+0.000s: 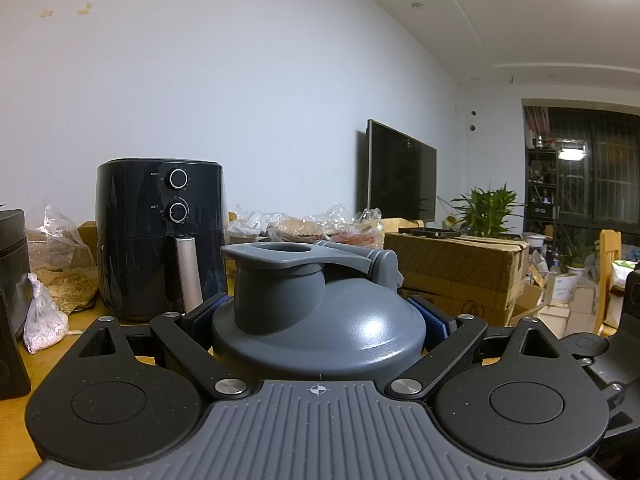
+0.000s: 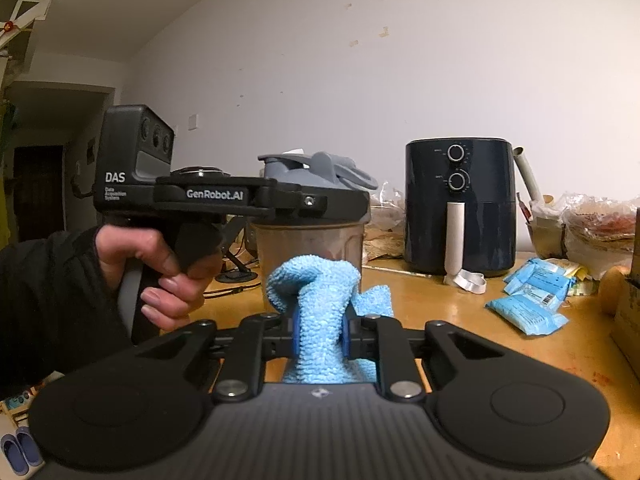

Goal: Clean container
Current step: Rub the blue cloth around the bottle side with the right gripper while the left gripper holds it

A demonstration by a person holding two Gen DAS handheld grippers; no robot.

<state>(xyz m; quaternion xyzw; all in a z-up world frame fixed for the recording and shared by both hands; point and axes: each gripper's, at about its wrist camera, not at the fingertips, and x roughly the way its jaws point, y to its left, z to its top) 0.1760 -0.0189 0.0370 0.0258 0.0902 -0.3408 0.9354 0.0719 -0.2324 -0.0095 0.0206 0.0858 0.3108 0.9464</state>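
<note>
Left claw (image 1: 318, 316): clamped w/ both pads on grey lid (image 1: 316, 320) of clear container (image 2: 310, 246), which stands upright on wooden table (image 2: 460, 312). Right claw (image 2: 320, 330): jaws narrow, pinching blue cloth (image 2: 316, 300) just in front of container wall. Behind: black air fryer (image 2: 460, 204), blue packets (image 2: 528, 296) at right.

A dark air fryer (image 2: 460, 208) is seen right of centre on the wooden table (image 2: 460, 312). Blue packets (image 2: 528, 300) are scattered at lower right. A television (image 1: 402, 172) is mounted right of centre.
</note>
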